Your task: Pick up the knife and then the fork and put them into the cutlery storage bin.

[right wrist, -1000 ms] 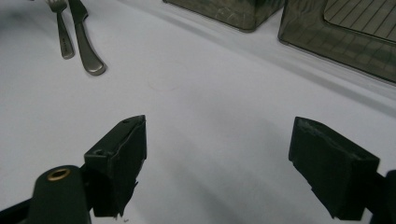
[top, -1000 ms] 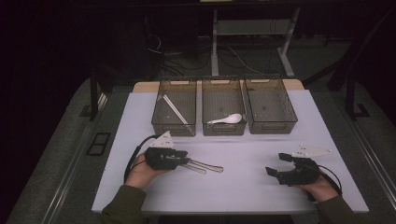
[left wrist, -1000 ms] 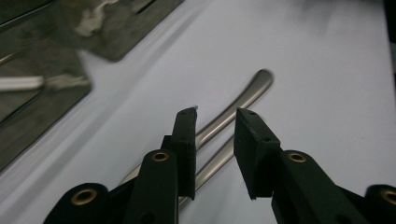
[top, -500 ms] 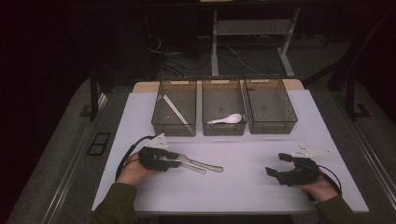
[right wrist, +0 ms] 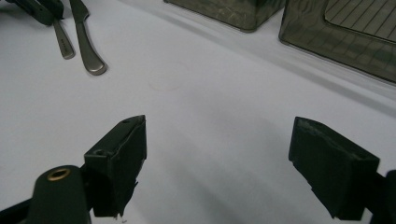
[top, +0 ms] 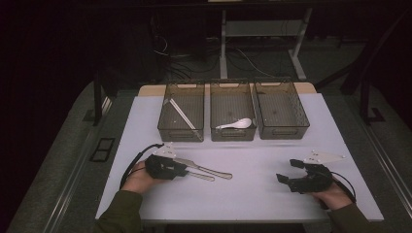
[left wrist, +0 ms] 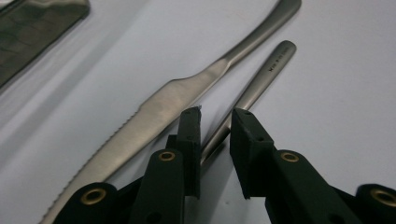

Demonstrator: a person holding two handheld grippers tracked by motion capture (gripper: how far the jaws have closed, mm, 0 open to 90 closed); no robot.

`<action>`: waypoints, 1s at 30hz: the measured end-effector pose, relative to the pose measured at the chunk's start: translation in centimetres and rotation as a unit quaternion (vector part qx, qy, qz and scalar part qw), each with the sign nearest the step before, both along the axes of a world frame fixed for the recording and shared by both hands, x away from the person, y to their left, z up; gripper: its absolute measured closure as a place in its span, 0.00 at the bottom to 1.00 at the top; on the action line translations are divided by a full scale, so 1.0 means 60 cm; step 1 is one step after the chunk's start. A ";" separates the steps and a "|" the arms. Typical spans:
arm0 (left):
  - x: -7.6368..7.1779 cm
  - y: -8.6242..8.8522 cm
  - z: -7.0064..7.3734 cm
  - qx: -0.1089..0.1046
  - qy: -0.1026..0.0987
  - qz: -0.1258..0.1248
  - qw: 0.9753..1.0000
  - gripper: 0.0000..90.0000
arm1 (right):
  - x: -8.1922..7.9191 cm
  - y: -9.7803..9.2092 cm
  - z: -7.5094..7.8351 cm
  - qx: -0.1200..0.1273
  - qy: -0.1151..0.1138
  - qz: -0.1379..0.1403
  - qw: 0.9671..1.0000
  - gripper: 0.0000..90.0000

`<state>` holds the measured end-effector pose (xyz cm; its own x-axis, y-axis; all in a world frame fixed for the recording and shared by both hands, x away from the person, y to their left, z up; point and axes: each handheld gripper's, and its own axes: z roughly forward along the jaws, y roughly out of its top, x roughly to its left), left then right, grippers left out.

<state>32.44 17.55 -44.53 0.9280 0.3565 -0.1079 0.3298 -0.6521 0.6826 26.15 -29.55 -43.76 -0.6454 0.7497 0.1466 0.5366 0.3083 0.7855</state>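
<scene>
High view first: the left gripper is sitting low near the table's front left corner, with the person's left hand wrapped around it, and its tips are lying right at two pieces of metal cutlery, a knife and a thinner utensil handle just beside it, both angling toward the middle of the front edge. The right gripper is resting near the front right corner, well apart from the cutlery. Three dark mesh bins are lining up along the back edge: the left bin is holding a pale stick-like thing, the middle bin is holding a white spoon, and the right bin is looking bare. Left gripper view: the jaws are sitting just slightly apart, straddling the thin utensil handle, which is running up between them, but I can't tell whether they're actually pinching it yet; the knife is lying flat on the table just beside it, serrated edge showing. Right gripper view: the jaws are standing wide apart over bare white table with nothing between them, and the ends of the two cutlery handles are poking in at the top left, with bin walls along the top.
</scene>
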 end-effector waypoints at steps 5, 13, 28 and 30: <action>-0.014 0.003 0.001 0.002 0.006 -0.022 1.000 0.83 | 0.000 -0.002 0.000 0.000 -0.001 0.000 1.000 0.21; -0.034 0.008 0.004 0.020 -0.022 -0.055 0.998 0.86 | 0.001 -0.001 0.000 -0.001 -0.002 0.000 1.000 0.21; -0.041 0.005 0.012 0.028 -0.004 -0.072 0.997 0.94 | 0.000 -0.002 0.005 0.004 0.006 0.009 1.000 0.21; -0.041 0.005 0.017 0.021 -0.004 -0.074 0.997 0.94 | 0.000 -0.002 0.006 0.006 0.007 0.014 1.000 0.21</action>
<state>29.95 17.85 -43.52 0.9715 0.2197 -0.0887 0.2231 -0.7218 0.6552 26.17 -29.70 -43.39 -0.6645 0.7290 0.1643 0.5390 0.3152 0.7811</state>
